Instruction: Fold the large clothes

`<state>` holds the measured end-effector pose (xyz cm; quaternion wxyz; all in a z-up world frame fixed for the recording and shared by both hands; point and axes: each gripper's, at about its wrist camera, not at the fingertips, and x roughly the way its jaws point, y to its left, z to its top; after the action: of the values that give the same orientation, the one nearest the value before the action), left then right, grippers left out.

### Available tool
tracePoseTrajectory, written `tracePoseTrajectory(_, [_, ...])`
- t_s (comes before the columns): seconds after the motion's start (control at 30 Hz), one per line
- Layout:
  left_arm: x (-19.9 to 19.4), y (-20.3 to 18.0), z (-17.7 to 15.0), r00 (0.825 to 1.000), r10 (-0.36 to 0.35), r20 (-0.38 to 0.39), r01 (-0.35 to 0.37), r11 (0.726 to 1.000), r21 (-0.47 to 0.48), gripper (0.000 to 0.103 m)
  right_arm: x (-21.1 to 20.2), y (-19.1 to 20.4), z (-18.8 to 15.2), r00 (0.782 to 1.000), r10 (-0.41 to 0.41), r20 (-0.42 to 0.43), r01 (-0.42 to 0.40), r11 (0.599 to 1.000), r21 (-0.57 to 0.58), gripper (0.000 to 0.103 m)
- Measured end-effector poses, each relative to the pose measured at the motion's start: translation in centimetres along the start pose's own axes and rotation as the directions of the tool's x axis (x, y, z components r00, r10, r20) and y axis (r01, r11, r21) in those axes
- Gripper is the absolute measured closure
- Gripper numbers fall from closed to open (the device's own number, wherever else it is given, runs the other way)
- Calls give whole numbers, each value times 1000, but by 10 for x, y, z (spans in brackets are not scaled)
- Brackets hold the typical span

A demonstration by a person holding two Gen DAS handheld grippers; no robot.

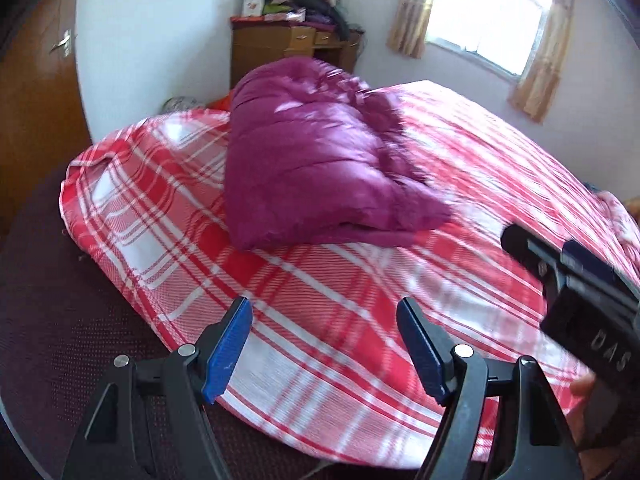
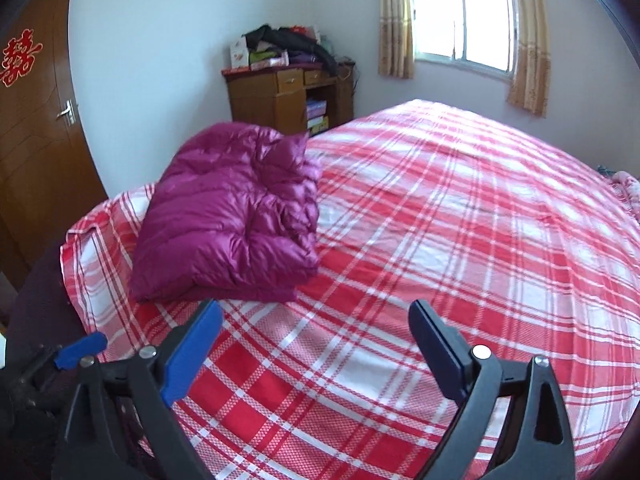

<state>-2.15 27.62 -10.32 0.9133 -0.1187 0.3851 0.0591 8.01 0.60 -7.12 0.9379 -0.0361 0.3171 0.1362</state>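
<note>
Jacket (image 2: 228, 216) is sitting folded in a puffy bundle near the bed's (image 2: 440, 240) corner, so both the left claw (image 1: 324, 344) and right claw (image 2: 316, 352) hang wide and empty over the sheet, well clear, looks pretty much done.

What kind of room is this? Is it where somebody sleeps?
Most likely a bedroom. A big bed with a red and white checked sheet fills most of the room, a folded purple puffy jacket lies on it, and a wooden cabinet piled with clothes stands near a curtained window.
</note>
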Motion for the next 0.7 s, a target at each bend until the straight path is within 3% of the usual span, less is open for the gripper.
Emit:
tracePoseTrajectory(0.17, [-27,-10,1,998,-38,44,37,999,25,27,-39,1,8,987,-53,149,54,999,-6,1])
tracePoseTrajectory(0.27, [-56,-11,8,984,4,177,-13,999,48,27,-64,0,9,959,-87,271,90,996,1,0])
tracePoseTrajectory(0.33, [-74,-8,12,958,45,284,-62,997,52,27,-77,-2,10,934,-105,341,107,994,12,0])
tracePoseTrajectory(0.47, [-106,-3,16,878,131,460,-163,986,30,21,-96,-4,12,892,-108,439,102,994,37,0])
tracePoseTrajectory(0.6, [-121,7,20,834,160,528,-187,982,-1,17,-109,-4,12,857,-105,504,88,994,59,0])
tracePoseTrajectory(0.7, [-127,11,22,811,178,557,-200,979,-21,14,-113,-4,13,847,-101,521,77,995,68,0])
